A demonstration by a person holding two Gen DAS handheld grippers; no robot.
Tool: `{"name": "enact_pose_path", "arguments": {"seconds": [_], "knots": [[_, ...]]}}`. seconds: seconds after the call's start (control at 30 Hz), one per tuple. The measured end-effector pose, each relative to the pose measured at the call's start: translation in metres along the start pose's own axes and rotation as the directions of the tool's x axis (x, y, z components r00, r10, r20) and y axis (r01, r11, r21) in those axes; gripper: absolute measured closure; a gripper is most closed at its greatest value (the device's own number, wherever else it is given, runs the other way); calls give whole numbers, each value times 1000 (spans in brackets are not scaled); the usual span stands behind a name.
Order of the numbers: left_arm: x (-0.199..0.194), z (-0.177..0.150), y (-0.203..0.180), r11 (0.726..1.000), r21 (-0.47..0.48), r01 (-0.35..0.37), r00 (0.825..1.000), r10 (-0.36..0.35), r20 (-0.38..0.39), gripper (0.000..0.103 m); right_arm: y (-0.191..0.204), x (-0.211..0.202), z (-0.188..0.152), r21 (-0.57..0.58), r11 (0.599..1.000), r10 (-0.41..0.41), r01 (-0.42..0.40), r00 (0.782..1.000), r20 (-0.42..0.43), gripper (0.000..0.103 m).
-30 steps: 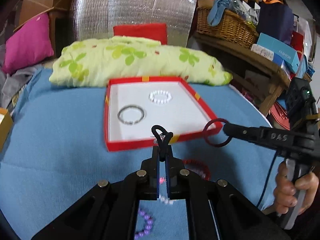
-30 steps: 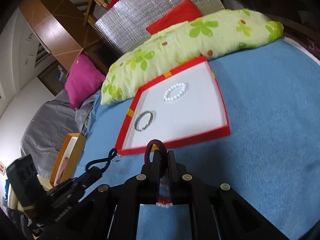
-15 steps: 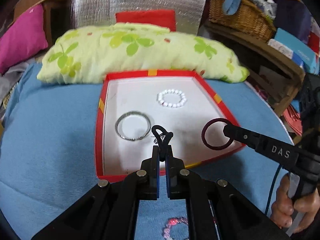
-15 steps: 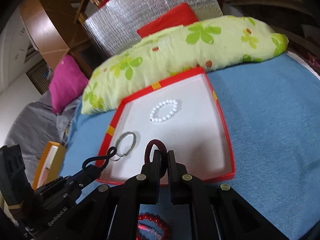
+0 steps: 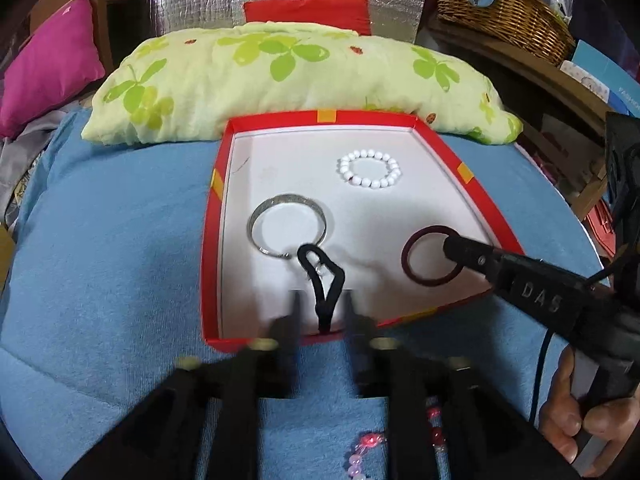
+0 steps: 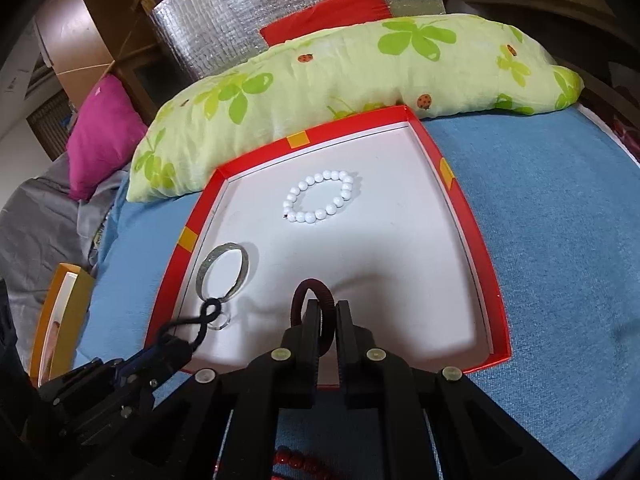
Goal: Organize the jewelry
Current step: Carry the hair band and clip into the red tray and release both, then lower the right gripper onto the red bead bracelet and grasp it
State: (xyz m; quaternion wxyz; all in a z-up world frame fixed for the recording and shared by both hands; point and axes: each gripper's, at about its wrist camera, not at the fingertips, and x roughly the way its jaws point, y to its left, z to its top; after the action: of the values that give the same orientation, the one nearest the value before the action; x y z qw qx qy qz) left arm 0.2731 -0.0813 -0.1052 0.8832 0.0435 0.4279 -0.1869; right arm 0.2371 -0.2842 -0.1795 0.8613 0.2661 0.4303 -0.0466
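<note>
A red-rimmed box (image 5: 448,152) with a white floor lies on the blue cloth; it also shows in the right wrist view (image 6: 464,208). In it lie a white bead bracelet (image 5: 370,169) (image 6: 320,196) and a silver bangle (image 5: 286,230) (image 6: 223,272). My left gripper (image 5: 322,298) is open over the box's near rim, and a black cord loop (image 5: 322,276) with a small clear ring sits between its fingers. My right gripper (image 6: 328,308) is shut on a dark red hair tie (image 6: 312,294) (image 5: 430,256), held low over the box floor.
A green floral pillow (image 5: 280,76) lies behind the box, a pink cushion (image 5: 44,68) at the far left. A pink bead bracelet (image 5: 368,440) and red beads (image 6: 292,458) lie on the cloth near me. An orange box (image 6: 60,320) sits at the left, a wicker basket (image 5: 504,12) at the back right.
My left gripper has opened and let go of the black cord loop, which now rests at the box's near edge. Both grippers have moved forward over the box.
</note>
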Motion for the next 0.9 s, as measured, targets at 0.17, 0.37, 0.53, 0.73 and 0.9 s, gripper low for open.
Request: {"name": "enact_pose_path", "arguments": {"seconds": [0.17,0.37,0.53,0.73,0.9], "knots": [[-14,-6,3,999,20,-46,998,45,41,40,-6,-8,-1,23,1000,-4,4,1000,23,51],[-33,-18,10,998,1,-64,996,64,58,40,-11,-41,-3,0,1000,7,-7,994,107,51],[-49,-28,6,997,8,-82,993,81,81,40,-11,-61,-15,-20,1000,21,-19,995,95,51],[-67,-41,-2,994,23,-102,989,99,109,40,-2,-77,-38,-80,997,17,-10,996,89,51],[-73,-56,-4,994,16,-107,990,105,98,40,0,-83,-51,-114,993,7,3,997,81,51]]}}
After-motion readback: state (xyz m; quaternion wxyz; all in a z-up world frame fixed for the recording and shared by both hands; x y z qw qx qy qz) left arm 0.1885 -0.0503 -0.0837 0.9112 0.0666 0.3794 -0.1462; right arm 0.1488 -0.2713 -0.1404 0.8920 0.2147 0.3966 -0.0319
